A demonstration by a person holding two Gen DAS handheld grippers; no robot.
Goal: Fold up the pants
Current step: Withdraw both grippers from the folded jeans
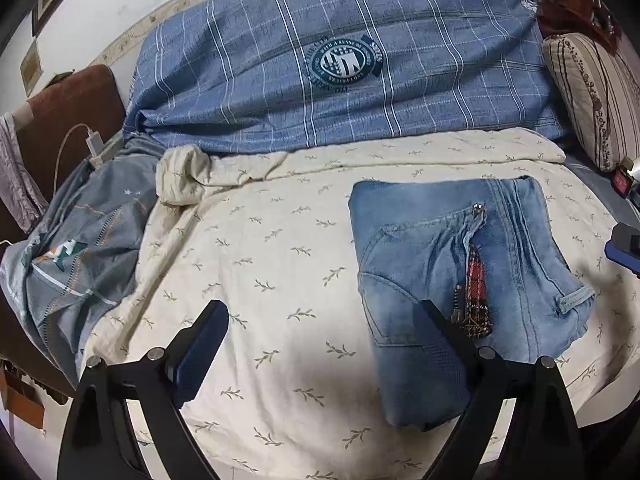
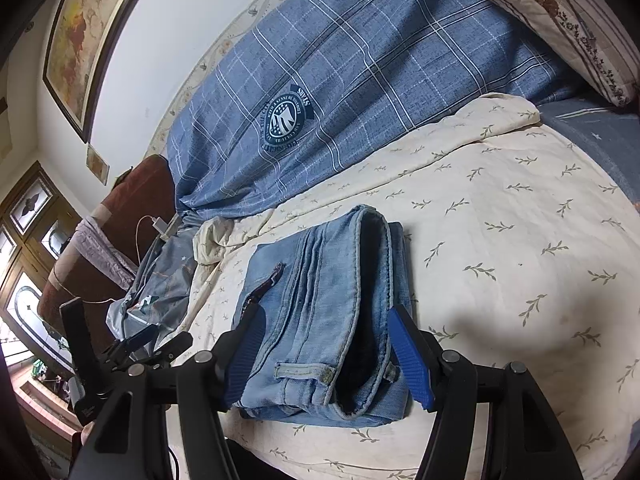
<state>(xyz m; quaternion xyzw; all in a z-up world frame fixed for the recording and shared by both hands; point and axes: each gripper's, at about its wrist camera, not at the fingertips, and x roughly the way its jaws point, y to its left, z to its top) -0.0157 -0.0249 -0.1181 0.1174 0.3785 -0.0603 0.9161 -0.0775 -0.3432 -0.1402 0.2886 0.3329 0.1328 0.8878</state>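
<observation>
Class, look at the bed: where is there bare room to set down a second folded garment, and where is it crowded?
Free: the cream leaf-print sheet between the folded jeans and the grey-blue bedding; also right of the jeans in the right wrist view. Crowded: the blue checked duvet behind.

Two wrist cameras, both looking down and forward across your bed.

Your left view sits back, over the cream leaf-print bedspread [image 1: 280, 280], the folded light-blue denim pants [image 1: 448, 272] off right. Your right view sits close at the waistband [image 2: 332, 320]. Both share the pants, bedspread and blue plaid duvet [image 1: 320, 60].
</observation>
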